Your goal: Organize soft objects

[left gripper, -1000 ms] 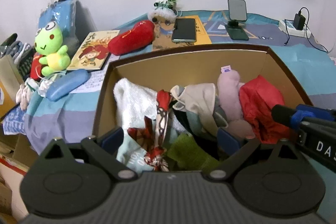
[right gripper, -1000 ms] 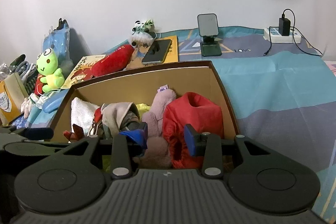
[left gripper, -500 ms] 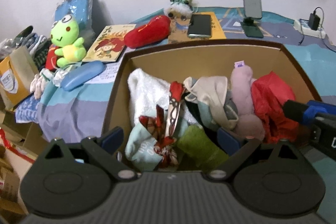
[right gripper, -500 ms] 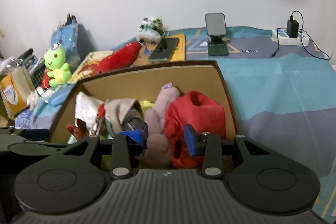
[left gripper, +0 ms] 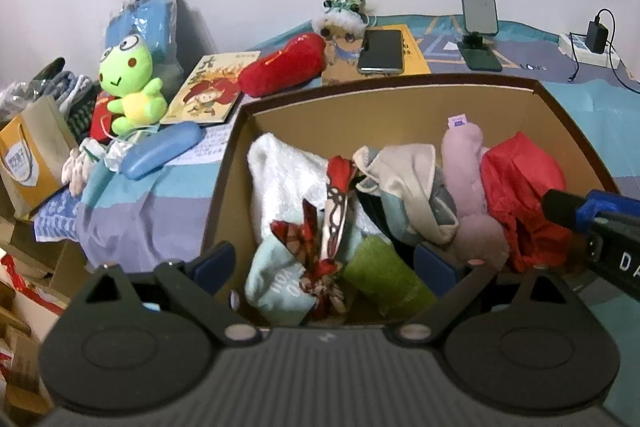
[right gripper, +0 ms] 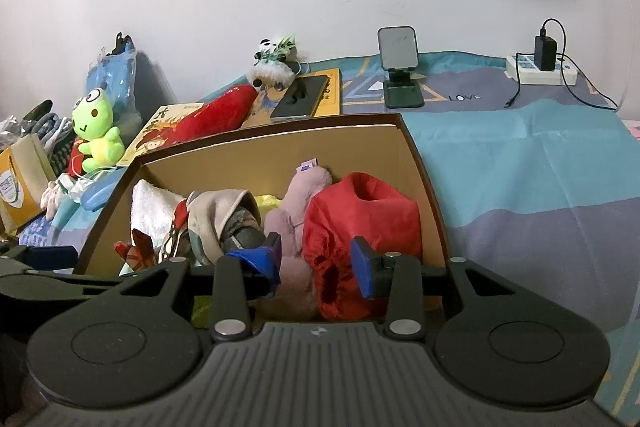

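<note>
Hovering released, both claws, left claw [left gripper: 324, 259] and right claw [right gripper: 316, 259]; cardboard box [left gripper: 384, 99] nearly full, frog plush [left gripper: 130, 83] at ten o'clock still out.

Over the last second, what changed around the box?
Both wrist views drew back and slightly left; nothing was grasped or released. The left gripper stays wide open, the right gripper part open over the red pouch. Contents of the cardboard box and the frog plush are unchanged.
</note>
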A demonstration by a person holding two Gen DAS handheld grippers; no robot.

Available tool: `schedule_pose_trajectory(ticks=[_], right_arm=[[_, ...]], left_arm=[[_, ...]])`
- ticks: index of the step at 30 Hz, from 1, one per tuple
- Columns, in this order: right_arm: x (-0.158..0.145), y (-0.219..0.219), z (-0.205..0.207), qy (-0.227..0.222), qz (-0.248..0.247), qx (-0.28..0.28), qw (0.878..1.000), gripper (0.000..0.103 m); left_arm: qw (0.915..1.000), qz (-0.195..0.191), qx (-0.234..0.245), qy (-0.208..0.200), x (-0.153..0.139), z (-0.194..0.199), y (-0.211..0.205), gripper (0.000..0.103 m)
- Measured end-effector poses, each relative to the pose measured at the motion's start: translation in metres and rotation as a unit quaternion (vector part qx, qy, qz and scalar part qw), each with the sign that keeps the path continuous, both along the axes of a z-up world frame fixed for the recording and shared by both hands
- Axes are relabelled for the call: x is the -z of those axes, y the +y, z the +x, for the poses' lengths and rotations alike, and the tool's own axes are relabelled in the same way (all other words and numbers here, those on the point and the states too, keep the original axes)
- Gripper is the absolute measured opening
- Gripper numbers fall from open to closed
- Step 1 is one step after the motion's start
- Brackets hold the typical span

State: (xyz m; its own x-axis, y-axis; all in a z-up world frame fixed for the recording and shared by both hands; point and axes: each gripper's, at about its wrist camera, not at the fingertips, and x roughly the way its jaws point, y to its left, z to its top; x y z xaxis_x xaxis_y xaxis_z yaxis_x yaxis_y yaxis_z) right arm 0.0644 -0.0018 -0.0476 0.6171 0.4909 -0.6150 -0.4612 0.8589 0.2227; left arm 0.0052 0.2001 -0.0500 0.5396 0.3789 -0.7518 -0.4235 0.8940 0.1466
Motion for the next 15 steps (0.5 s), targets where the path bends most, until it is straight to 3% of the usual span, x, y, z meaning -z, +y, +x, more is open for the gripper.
schedule_pose_trajectory(ticks=[15], right_arm=[[-0.0061,0.0058,-0.0082,-0.009,-0.008,0.012,1.000,0.021]], left_arm=[[0.9999,-0.007,0.013,0.001,0.0041,0.0071,0.0106,0.095]])
